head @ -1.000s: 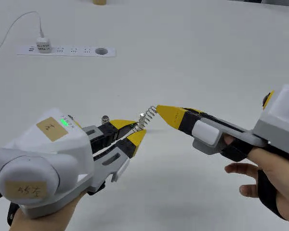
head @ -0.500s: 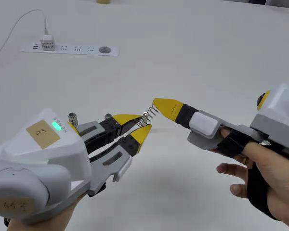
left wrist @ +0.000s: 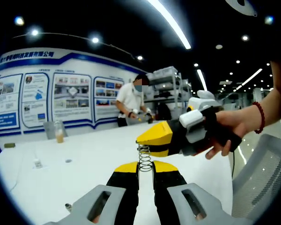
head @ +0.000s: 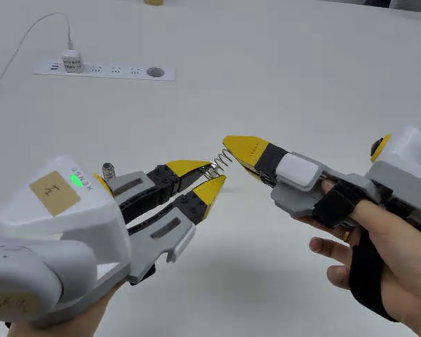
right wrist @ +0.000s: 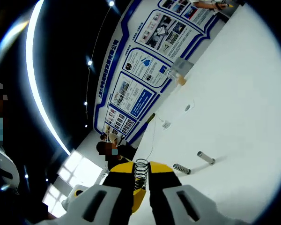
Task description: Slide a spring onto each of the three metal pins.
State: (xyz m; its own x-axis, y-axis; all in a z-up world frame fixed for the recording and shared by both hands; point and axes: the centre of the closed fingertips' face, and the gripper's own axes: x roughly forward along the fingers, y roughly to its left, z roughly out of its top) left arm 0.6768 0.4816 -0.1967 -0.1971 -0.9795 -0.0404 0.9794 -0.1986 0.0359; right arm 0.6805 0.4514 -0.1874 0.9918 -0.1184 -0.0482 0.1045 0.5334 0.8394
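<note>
Thin silver coiled spring (head: 218, 163) bridges left hand-held gripper (head: 208, 175) and right hand-held gripper (head: 233, 147), each pinching one end.

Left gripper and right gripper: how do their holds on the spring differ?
The left gripper holds the spring by its lower end, the right gripper by the upper end. In the head view the left gripper's jaws show a gap, while the right gripper's look nearly together. Both have yellow tips and are closed on it.

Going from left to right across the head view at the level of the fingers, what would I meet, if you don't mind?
left gripper → spring → right gripper → right hand
</note>
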